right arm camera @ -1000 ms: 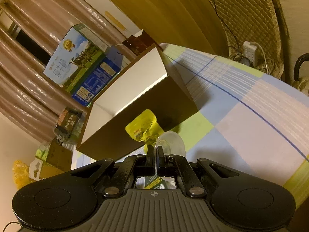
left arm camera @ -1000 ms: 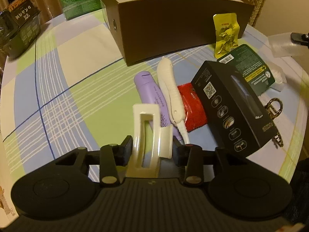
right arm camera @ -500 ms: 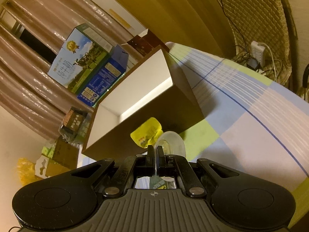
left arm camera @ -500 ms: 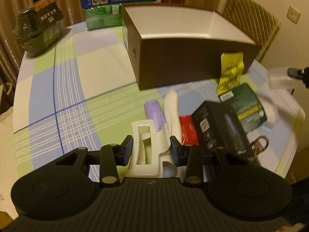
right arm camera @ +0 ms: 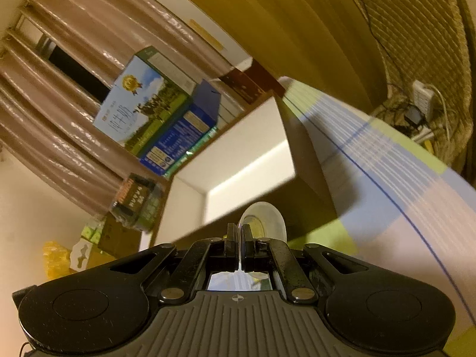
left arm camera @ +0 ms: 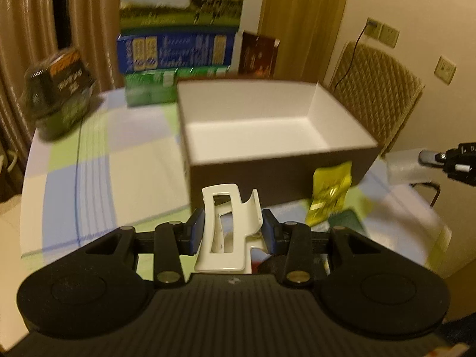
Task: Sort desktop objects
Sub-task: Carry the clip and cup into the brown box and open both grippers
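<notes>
left gripper [left arm camera: 233, 227] clamped on white hair claw clip [left arm camera: 227, 226], long axis upright between pads | right gripper [right arm camera: 239, 236] pinched shut on clear plastic piece [right arm camera: 266, 218] | we read open brown box [left arm camera: 279, 160] dead ahead of left, just beyond the clip | left looks nearer; carry forward over near wall

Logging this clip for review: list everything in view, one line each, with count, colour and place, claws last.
box: 1, brown outside, white inside, open, mid table
hair clip: 1, white, in left claw
tape roll: 1, clear, in right claw
sachet: 1, yellow, before the box
cartons: stack, blue and green, behind box
wrapped pack: 1, dark, table's far left
tablecloth: 1, checked
chair: 1, woven, right of table
left claw: shut on clip
right claw: shut on tape
</notes>
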Available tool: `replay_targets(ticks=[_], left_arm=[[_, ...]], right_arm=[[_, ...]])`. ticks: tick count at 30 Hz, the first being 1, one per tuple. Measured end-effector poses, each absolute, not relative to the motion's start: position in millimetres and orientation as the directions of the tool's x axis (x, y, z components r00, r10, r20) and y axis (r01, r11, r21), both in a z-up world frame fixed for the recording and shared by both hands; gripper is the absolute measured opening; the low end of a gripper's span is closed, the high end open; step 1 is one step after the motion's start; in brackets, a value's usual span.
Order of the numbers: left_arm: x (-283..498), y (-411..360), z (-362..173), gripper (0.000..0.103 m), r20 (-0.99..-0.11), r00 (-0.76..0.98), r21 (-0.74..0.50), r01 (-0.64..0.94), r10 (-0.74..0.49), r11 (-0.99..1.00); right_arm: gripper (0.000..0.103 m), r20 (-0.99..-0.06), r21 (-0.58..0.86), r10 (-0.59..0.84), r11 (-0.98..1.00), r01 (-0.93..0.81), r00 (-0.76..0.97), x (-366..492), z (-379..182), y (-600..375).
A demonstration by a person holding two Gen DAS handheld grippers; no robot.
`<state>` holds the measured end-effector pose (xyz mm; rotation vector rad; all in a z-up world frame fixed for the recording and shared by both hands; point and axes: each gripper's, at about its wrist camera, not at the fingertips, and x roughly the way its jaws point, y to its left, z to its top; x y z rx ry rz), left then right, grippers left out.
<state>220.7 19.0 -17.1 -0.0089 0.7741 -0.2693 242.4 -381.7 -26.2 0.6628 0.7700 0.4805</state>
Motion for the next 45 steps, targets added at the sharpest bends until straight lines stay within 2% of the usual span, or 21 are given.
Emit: replay_targets(ticks=[7,12,21,31,36,45], left_arm=[[261.9,-5.0,-7.1,0.035,-0.655,0.709,-0.112,0.248,-0.259,0.962],[297.8,-17.4,-9.3,0.035,-0.654,0.718,-0.112,0.221,-0.24,0.969],[365.6,-35.4,-39.7,0.035,-0.709,0.692,-0.064,0.132,-0.138,0.989],[412.0,-44.0,-88.7,0.035,-0.783,0.622,0.035,0.09,-0.028,0.995],[419.2,-55.0,-93.4,0.035,-0.796,0.604,0.062,0.141,-0.036,0.988],[422.4,-67.5,-110.4,0.036,-0.821,0.571,0.099,0.169,-0.016,0.981]], right_arm=[[0.0,-0.429,0.686,0.638,0.691,-0.229,0.64,278.6,-4.3,-376.1],[0.0,-0.437,0.663,0.638,0.705,-0.252,0.634,313.6,-3.0,-364.1],[0.0,-0.536,0.571,0.588,0.781,-0.252,0.607,367.9,-32.2,-329.6],[0.0,-0.656,0.338,0.457,0.889,-0.308,0.601,400.8,-71.4,-276.0],[0.0,-0.672,0.26,0.418,0.906,-0.335,0.611,410.6,-78.4,-266.9],[0.0,-0.684,0.215,0.403,0.908,-0.359,0.609,417.2,-81.3,-266.9]])
